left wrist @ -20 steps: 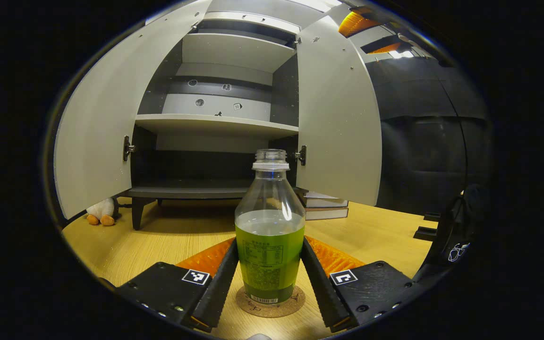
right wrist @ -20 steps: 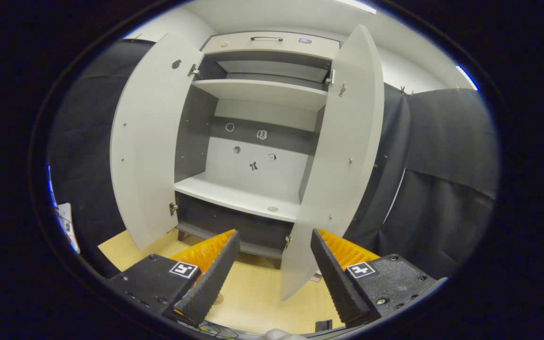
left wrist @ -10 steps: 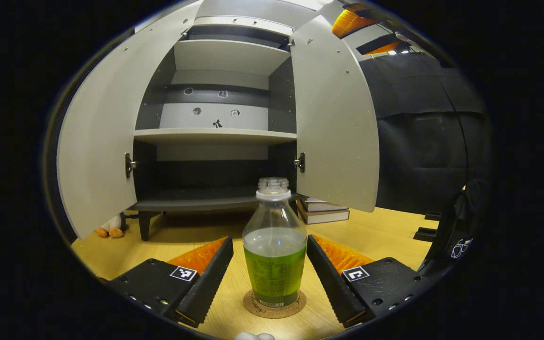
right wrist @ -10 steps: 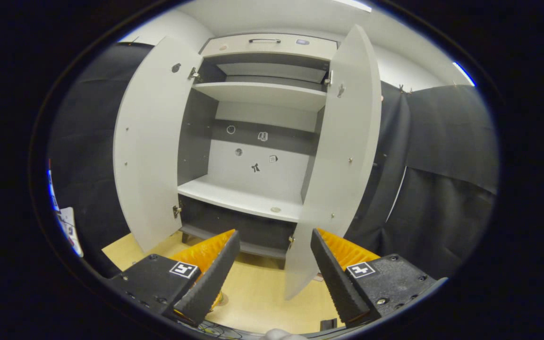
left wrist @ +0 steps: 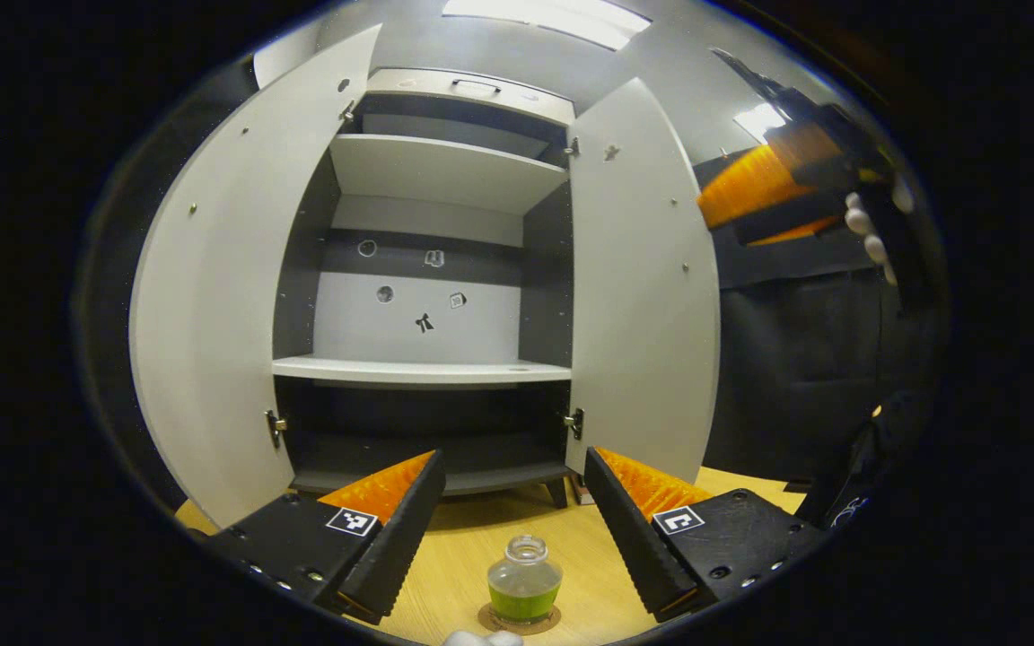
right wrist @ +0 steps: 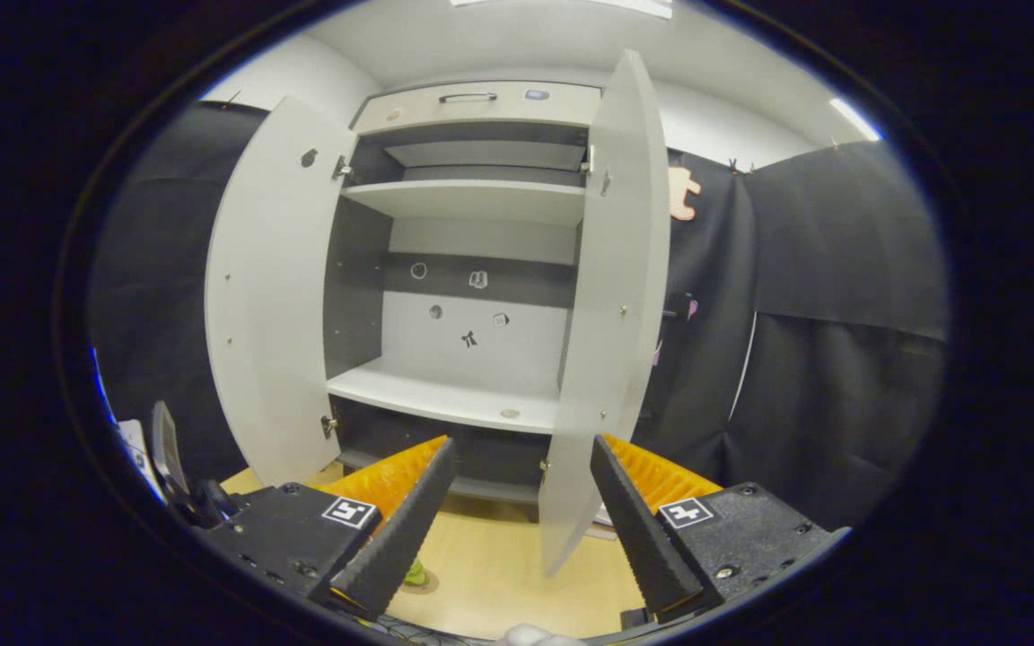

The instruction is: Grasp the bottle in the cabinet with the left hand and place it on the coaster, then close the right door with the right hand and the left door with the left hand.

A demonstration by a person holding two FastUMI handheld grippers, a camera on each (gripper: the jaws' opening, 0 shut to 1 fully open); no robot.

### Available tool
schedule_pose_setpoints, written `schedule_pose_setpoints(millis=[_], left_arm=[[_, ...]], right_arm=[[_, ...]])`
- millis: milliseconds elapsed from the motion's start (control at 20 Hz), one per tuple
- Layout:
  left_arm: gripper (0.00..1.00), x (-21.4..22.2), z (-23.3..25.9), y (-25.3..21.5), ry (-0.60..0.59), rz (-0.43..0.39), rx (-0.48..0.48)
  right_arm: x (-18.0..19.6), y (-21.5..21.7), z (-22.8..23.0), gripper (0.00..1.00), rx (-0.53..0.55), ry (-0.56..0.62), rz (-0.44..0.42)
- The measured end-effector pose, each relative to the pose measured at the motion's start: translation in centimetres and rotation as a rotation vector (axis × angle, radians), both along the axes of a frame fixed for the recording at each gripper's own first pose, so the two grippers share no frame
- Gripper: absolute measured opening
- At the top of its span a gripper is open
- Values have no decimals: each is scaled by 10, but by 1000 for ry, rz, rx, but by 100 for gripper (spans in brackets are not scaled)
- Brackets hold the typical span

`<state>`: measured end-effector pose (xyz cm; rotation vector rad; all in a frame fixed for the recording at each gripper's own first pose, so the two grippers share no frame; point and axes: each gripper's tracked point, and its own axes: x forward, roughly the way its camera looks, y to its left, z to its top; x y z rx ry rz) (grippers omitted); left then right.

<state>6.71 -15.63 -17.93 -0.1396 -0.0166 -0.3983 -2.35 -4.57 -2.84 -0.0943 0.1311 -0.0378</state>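
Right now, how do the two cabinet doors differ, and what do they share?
In the right gripper view, the left door shows its broad inner face, swung wide, while the right door appears almost edge-on. The right door's lower edge stands between the right gripper fingers; the left door does not. Both are open, pale grey.

Wooden tabletop (left wrist: 589,547) glows pale under the lights, black cloth wall (right wrist: 840,341) hangs right, and a ceiling light (left wrist: 553,13) shines overhead.

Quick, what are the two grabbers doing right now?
Left gripper: open, holding nothing; bottle stands on the coaster.
Right gripper: open, holding nothing.
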Motion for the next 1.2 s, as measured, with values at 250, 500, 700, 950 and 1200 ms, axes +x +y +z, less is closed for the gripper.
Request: schedule_pose_setpoints(millis=[250,500,700,950,1200], left_arm=[[96,2,68,74,-3,169,52],[100,-23,96,139,29,321,98],[95,-39,114,152,25,418,129],[96,-54,140,154,-3,562,159],[96,-65,141,156,37,651,159]], right_arm=[[6,-53,22,99,29,-98,-94],[17,-140,49,99,76,-164,-211],[48,-186,60,98,126,-156,-199],[97,-199,63,99,133,-118,-60],[111,-171,56,98,147,-69,118]])
